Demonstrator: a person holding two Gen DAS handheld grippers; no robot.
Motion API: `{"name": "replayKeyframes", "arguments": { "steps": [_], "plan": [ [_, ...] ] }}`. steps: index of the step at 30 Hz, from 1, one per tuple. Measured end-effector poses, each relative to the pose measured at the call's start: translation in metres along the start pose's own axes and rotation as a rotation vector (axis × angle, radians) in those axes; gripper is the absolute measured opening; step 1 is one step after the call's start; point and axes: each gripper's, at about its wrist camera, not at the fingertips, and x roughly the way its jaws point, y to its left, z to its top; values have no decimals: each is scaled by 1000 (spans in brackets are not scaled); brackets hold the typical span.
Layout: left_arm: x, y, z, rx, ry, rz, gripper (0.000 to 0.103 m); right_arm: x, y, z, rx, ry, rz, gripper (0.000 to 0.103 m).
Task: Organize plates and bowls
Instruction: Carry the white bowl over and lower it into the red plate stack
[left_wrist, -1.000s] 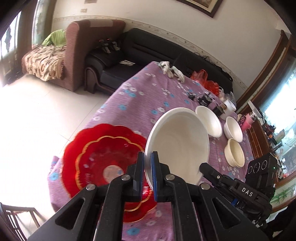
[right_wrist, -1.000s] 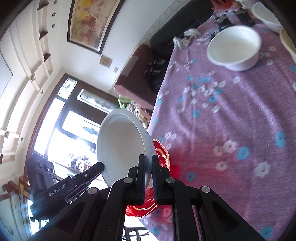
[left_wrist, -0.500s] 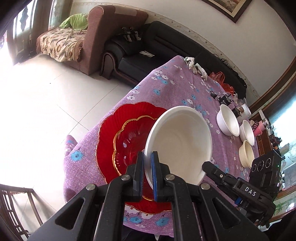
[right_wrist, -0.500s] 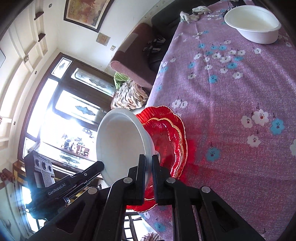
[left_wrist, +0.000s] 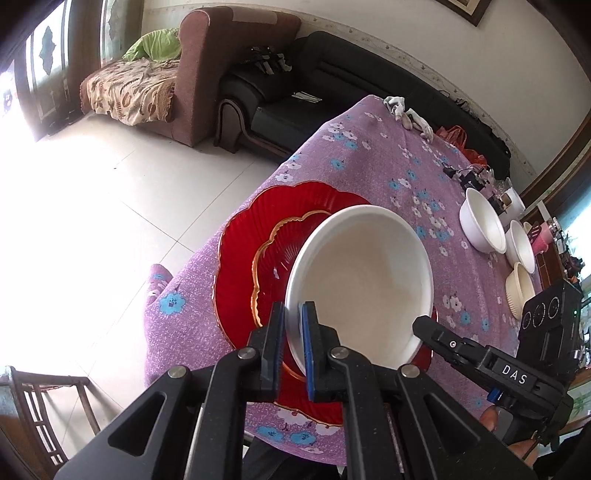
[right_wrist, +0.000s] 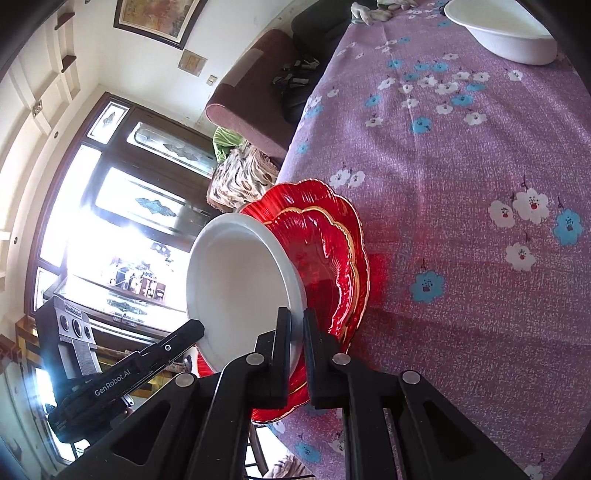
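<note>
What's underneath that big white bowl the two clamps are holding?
Under the big white bowl lie two red scalloped plates, the smaller gold-rimmed one stacked on the larger, on a purple flowered tablecloth. The bowl covers the plates' middle, so contact cannot be seen.

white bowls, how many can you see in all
4. A large bowl is held over the red plates. Three smaller bowls line the table's far side; the last looks cream. More may be hidden.
</note>
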Motion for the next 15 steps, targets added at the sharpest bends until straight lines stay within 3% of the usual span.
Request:
{"name": "replayKeyframes", "arguments": {
  "steps": [4, 8, 11, 15],
  "plan": [
    [2, -3, 0, 26, -12, 51, 16, 7, -2, 2, -1, 22, -16, 8],
    [-3, -4, 1, 50, -61, 126, 37, 7, 3, 2, -26, 18, -36, 10],
    [-9, -3, 4, 62, -103, 184, 40, 8, 8, 2, -64, 6, -67, 10],
    [-15, 3, 7, 49, -120, 193, 40, 7, 19, 0, -144, -8, -144, 12]
  ]
}}
